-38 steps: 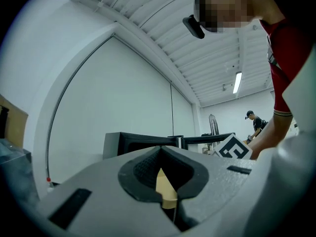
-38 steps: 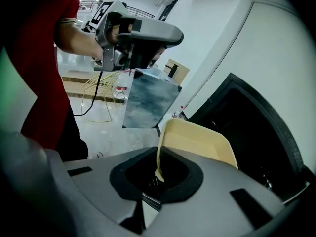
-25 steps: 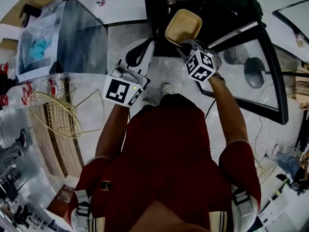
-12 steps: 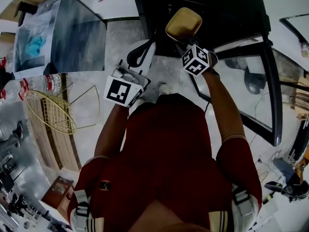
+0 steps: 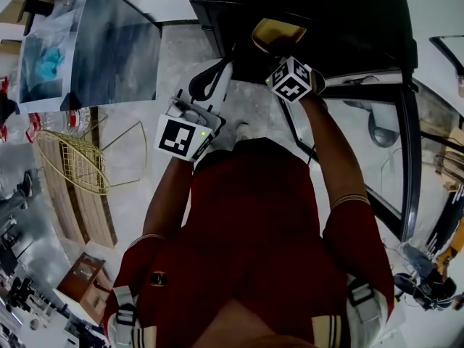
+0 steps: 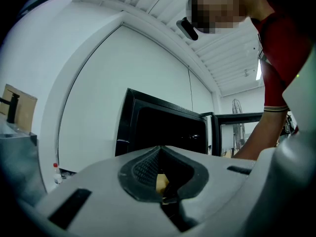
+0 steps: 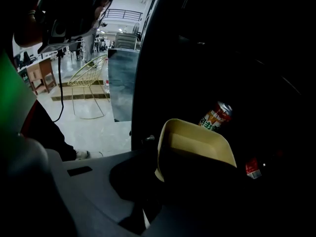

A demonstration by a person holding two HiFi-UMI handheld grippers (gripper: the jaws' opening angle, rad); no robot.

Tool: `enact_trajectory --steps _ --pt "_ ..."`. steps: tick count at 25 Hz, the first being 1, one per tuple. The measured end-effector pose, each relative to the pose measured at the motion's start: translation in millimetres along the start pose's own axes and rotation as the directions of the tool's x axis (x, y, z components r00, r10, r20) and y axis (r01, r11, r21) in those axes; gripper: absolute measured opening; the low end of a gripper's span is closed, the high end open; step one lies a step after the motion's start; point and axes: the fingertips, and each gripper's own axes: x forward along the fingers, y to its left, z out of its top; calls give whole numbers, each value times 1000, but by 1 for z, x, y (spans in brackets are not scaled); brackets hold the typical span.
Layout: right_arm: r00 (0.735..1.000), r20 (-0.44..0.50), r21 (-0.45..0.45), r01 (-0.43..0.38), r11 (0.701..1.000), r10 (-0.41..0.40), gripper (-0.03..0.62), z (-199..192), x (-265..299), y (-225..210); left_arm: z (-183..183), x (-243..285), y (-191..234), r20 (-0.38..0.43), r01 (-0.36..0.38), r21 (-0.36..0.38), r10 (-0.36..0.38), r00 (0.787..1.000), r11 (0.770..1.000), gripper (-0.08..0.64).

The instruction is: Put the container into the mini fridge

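The right gripper point(image 5: 281, 52) is clamped on the container point(image 5: 276, 32), a shallow yellowish tub. Its jaws are pinched together on the tub's near rim by the left corner, and it points steeply downward. The tub juts out ahead of the jaws, tilted, right at the mouth of the mini fridge point(image 5: 341, 9), with the dark inside behind it. Further in from the gripper, past the tub's far rim, a drinks can point(image 7: 216, 116) with a red and white label shows in the gloom. To the right of it and nearer the gripper there is a small red-labelled thing point(image 7: 253, 168) I cannot make out. The fridge door point(image 5: 410, 143), glass-fronted, stands swung open on the right gripper's right side

The left gripper point(image 5: 216, 75) is just to the left of the right one. It is aimed level at the fridge's front near the left corner, close to it but apart. Its jaw tips meet and grip nothing; a tiny yellowish patch shows in the slit between them, too small to tell what it is. Further off to its left stand a grey metal box point(image 5: 116, 49) and a gold wire chair point(image 5: 69, 169)
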Motion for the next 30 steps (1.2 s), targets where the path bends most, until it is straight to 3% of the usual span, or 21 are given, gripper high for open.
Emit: enact_trajectory --steps 4,21,30 --pt "1000 -6 6 2 1000 -2 18 -3 10 -8 -8 4 2 -29 -3 2 3 1000 1000 6" --pt "1000 3 60 10 998 -10 26 1 29 -28 -2 9 12 -18 -13 32 13 1000 999 6" --pt "998 18 94 61 994 -63 138 7 20 -33 1 2 15 -22 7 30 -6 1000 1000 6"
